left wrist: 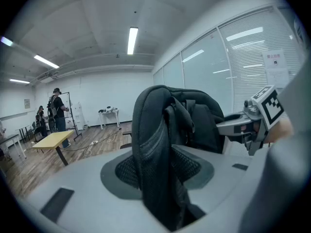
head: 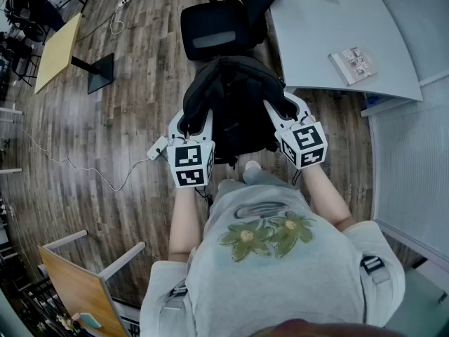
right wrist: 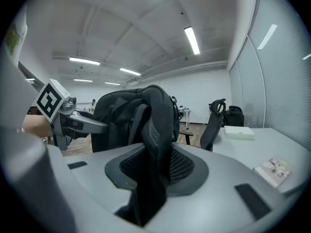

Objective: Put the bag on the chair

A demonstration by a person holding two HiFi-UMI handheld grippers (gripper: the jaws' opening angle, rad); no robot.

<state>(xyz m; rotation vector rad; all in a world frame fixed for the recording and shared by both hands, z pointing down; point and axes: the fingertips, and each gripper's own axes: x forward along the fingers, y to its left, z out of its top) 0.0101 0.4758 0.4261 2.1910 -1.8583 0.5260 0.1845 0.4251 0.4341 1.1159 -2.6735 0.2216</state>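
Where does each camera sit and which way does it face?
Head view: person's head, steeply down at bag, chair; shirt, left tongs, right tongs show.
Left gripper view: on left tongs, along jaws shut on bag; right tongs show.
Right gripper view: on right tongs, jaws shut on bag; left tongs show.
All share the bag.

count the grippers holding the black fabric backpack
2: the left gripper clamps the left-side strap of the black fabric backpack, the right gripper its right-side strap.

chair (head: 214, 30) top cut off, booklet (head: 353, 64) print illegible
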